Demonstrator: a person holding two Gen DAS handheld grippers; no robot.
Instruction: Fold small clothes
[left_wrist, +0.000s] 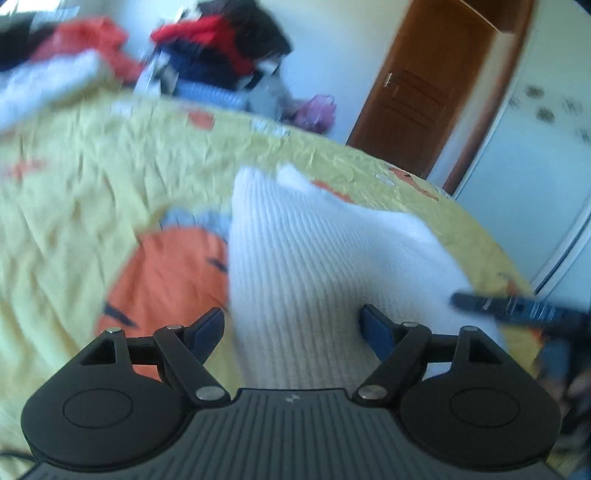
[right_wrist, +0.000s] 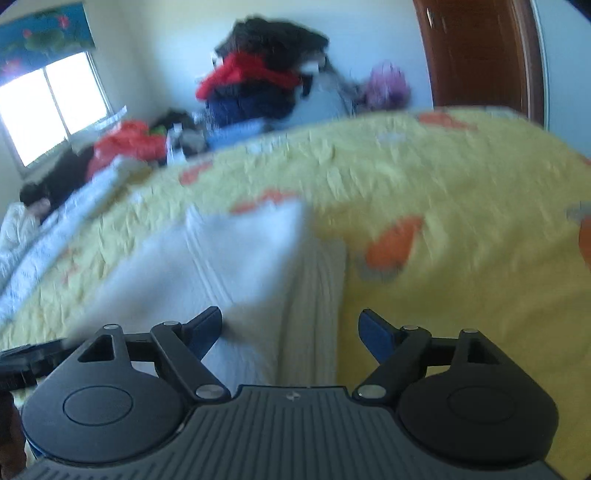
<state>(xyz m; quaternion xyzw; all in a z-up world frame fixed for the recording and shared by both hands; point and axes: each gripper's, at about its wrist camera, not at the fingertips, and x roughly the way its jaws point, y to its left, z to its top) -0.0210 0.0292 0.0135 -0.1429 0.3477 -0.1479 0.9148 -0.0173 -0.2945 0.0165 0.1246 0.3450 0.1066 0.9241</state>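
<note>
Now mid-fold, likely between grasps: white ribbed knit garment (left_wrist: 314, 266) lies partly doubled on yellow bedspread (left_wrist: 92, 177); left gripper (left_wrist: 291, 326) and right gripper (right_wrist: 290, 326) both spread, holding nothing. Next: pinch an edge.

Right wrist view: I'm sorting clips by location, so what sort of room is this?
Most likely a bedroom in a home. A bed with a yellow quilt fills the view, a heap of clothes is stacked behind it, and a brown wooden door stands beyond.
</note>
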